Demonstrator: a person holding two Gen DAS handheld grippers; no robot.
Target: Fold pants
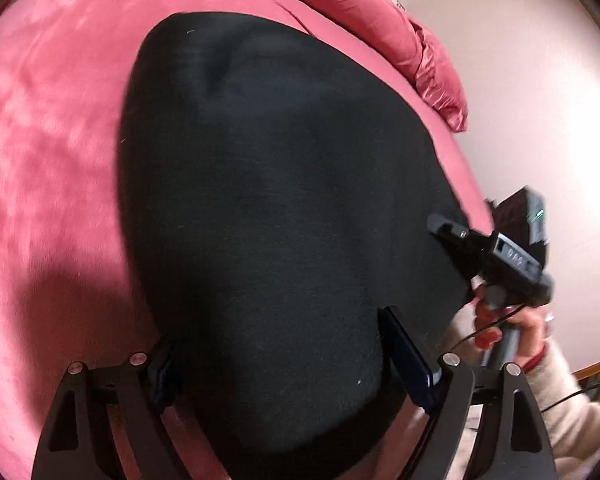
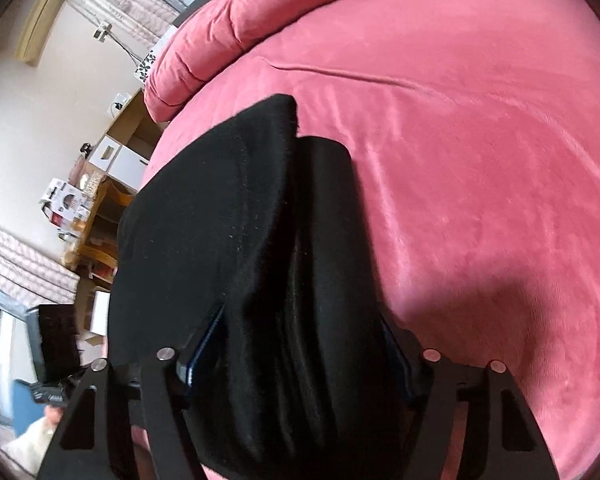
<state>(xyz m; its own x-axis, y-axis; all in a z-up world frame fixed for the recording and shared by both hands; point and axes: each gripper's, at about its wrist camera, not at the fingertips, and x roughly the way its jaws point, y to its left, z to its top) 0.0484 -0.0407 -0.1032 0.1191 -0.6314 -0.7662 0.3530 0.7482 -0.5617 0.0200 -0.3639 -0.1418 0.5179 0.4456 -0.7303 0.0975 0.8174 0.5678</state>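
Observation:
The black pants (image 1: 268, 184) lie folded on a pink bed cover (image 1: 48, 128). My left gripper (image 1: 276, 344) has its fingers on either side of the near edge of the cloth, which fills the gap between them. My right gripper (image 1: 448, 236) shows at the pants' right edge in the left wrist view. In the right wrist view the pants (image 2: 228, 216) lie in stacked layers, and my right gripper (image 2: 300, 340) has a thick bunch of cloth between its fingers.
A rolled pink quilt (image 1: 384, 12) lies at the far end of the bed. Beyond the bed's left side stand a wooden shelf with boxes (image 2: 88, 216) and a cream wall (image 2: 28, 116). The person's hand and sleeve (image 1: 540, 360) are by the bed's right edge.

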